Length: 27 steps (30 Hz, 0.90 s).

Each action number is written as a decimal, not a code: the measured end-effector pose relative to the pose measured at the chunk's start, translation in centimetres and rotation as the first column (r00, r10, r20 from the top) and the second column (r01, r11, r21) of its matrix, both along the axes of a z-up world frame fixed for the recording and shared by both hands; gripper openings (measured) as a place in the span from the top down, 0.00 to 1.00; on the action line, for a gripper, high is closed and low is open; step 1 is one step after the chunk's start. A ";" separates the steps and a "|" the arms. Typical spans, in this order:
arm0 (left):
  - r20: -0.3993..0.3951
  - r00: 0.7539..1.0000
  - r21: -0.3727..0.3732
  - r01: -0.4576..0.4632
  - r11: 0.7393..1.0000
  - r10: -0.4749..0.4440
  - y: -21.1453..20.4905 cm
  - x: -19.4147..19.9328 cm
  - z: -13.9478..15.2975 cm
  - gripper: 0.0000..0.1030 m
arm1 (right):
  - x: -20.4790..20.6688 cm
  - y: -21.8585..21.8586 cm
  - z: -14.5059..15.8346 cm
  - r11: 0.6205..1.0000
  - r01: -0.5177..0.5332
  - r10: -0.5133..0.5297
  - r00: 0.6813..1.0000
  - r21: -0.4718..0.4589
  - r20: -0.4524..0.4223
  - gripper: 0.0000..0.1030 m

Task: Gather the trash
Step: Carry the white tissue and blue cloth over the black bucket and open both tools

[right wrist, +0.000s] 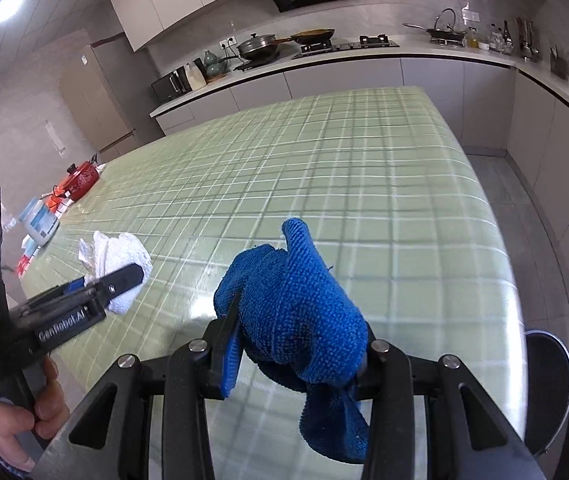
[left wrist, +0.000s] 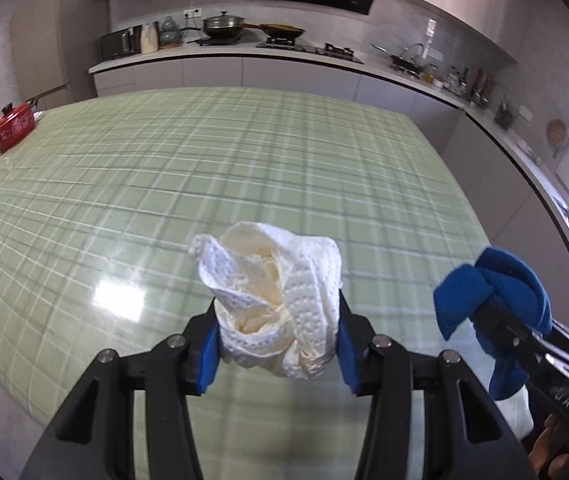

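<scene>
A crumpled white paper towel point(left wrist: 276, 296) is pinched between the blue pads of my left gripper point(left wrist: 278, 336), held above the green checked tablecloth point(left wrist: 244, 160). The right wrist view shows the same paper towel point(right wrist: 124, 256) in the left gripper point(right wrist: 104, 284) at the left. My right gripper point(right wrist: 296, 344) is shut on a bunched blue microfibre cloth point(right wrist: 296, 312), part of which hangs below the fingers. From the left wrist view, the blue cloth point(left wrist: 496, 292) and the right gripper point(left wrist: 484, 312) appear at the right, over the table's right edge.
A red pot point(left wrist: 14, 126) and a blue-and-white container point(right wrist: 40, 222) stand among small packets at the table's far left. A dark round stool point(right wrist: 550, 364) sits beside the table's right edge. Kitchen counters with pans point(left wrist: 224, 28) run behind. A hand point(right wrist: 24, 436) grips the left gripper's handle.
</scene>
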State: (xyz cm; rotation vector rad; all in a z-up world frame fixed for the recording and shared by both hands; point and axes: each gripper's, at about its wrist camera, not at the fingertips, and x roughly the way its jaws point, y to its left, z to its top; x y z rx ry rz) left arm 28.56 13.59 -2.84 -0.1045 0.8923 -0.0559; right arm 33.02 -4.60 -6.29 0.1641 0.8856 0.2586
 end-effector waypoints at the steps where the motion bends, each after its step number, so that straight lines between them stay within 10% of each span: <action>1: 0.001 1.000 0.000 0.016 1.000 -0.016 -0.5 -0.3 0.0 0.52 | -0.5 -0.3 0.2 1.000 0.005 -0.005 1.000 0.004 0.004 0.59; 27: 0.045 0.971 -0.040 0.237 0.971 -0.235 -15.3 -5.4 1.2 0.52 | -13.5 -15.2 2.8 0.971 0.237 -0.237 0.971 0.021 0.019 0.59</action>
